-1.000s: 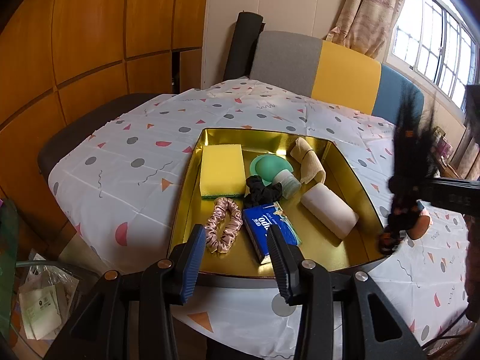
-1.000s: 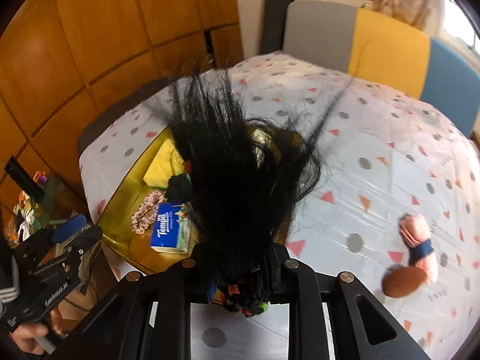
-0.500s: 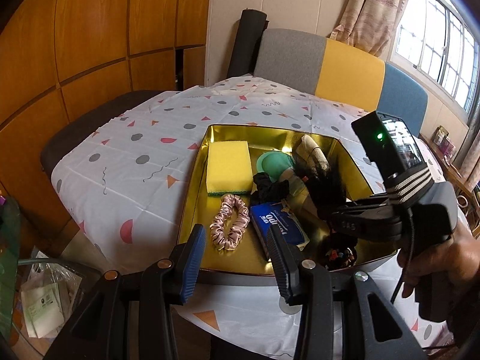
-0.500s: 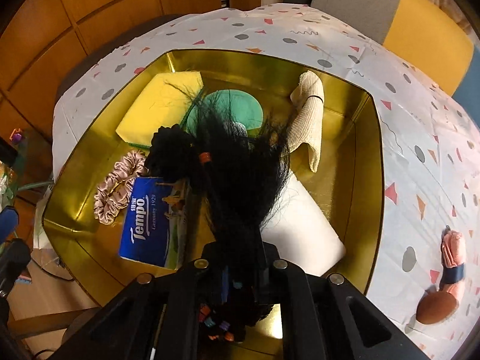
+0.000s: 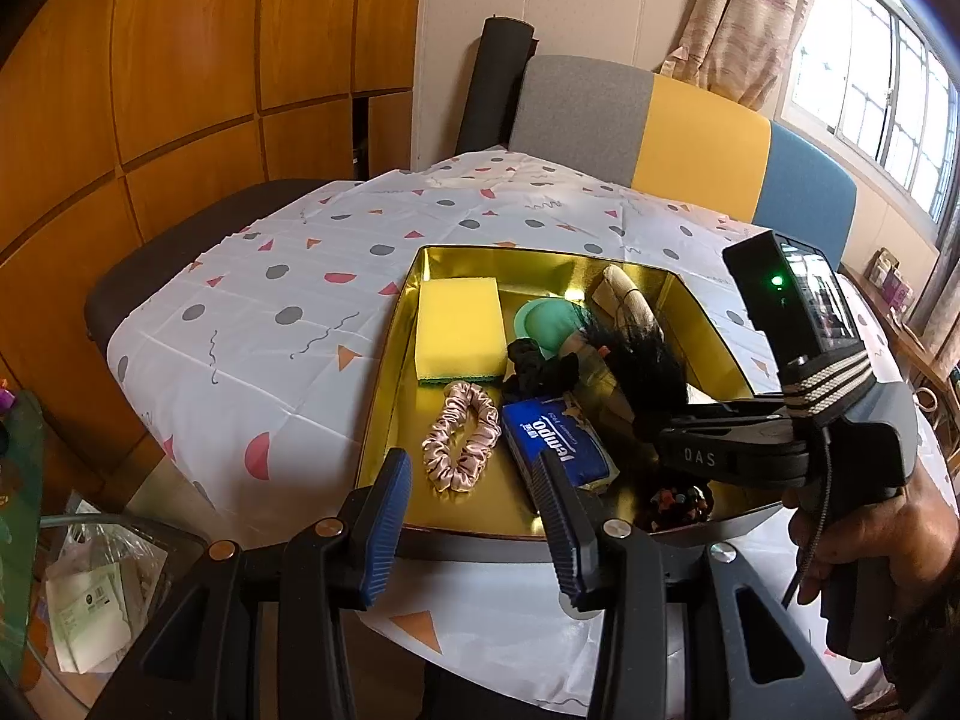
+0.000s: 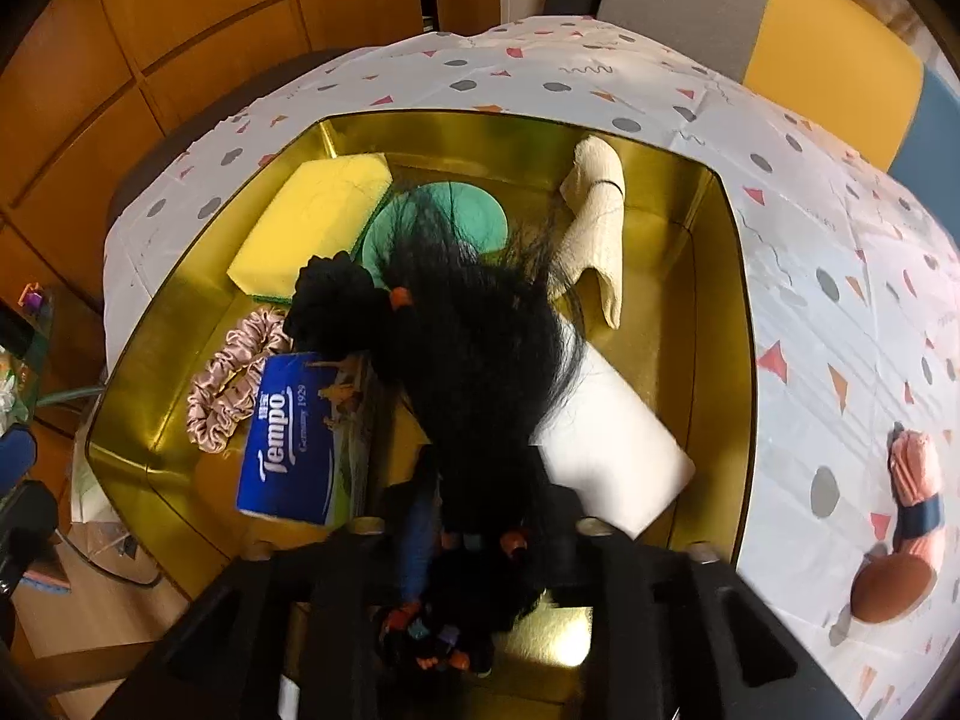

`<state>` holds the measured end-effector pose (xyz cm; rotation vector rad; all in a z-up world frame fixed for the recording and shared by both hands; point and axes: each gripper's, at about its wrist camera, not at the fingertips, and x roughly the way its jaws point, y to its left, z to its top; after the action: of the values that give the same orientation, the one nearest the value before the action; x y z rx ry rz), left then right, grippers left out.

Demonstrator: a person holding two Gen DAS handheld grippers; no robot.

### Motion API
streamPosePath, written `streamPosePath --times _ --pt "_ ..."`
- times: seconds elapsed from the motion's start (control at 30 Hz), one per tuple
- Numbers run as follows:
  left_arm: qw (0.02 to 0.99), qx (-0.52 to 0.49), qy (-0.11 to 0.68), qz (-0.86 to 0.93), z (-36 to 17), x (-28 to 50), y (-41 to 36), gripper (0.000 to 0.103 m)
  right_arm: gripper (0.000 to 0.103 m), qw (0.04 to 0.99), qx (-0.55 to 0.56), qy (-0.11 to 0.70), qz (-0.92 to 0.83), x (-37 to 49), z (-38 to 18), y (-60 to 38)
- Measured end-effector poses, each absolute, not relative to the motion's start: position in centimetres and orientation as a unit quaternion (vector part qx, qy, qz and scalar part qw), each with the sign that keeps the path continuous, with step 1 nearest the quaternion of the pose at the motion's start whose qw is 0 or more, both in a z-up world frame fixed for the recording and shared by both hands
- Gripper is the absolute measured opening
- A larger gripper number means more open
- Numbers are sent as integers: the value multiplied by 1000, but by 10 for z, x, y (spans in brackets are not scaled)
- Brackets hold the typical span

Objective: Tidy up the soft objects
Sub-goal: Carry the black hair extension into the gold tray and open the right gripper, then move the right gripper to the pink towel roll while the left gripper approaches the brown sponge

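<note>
Gold tray (image 5: 390, 384): holds sponge (image 5: 459, 330), pink scrunchie (image 5: 461, 444), tissue pack (image 6: 294, 438) | right gripper (image 6: 480, 516): low inside tray, fingers parted around black hair tuft (image 6: 480, 348), grip uncertain | left gripper (image 5: 474, 516): spread, empty, before tray

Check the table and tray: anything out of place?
One soft item, a pink bundle with a dark band, lies on the tablecloth outside the gold tray. The black hairpiece drapes across other items.

Left gripper (image 5: 474, 513) hovers at the near rim of the gold tray (image 5: 396, 360), fingers (image 5: 387, 507) spread apart and empty; right gripper (image 6: 480, 516), held in a bare hand (image 5: 888, 534), reaches over the tray's near right corner, fingers parted around a black wig (image 6: 480, 348).
</note>
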<state>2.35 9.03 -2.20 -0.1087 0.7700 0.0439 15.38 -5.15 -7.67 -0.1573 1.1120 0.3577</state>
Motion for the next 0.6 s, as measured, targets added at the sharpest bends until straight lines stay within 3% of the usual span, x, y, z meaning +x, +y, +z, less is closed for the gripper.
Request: streamPosePath --times 0.33,0.6 --pt "924 -48 378 24 -21 23 87 42 56 842 -60 502 188 135 -59 -59" --pt "927 -40 373 19 -17 20 81 42 57 865 -63 463 181 113 -39 -84"
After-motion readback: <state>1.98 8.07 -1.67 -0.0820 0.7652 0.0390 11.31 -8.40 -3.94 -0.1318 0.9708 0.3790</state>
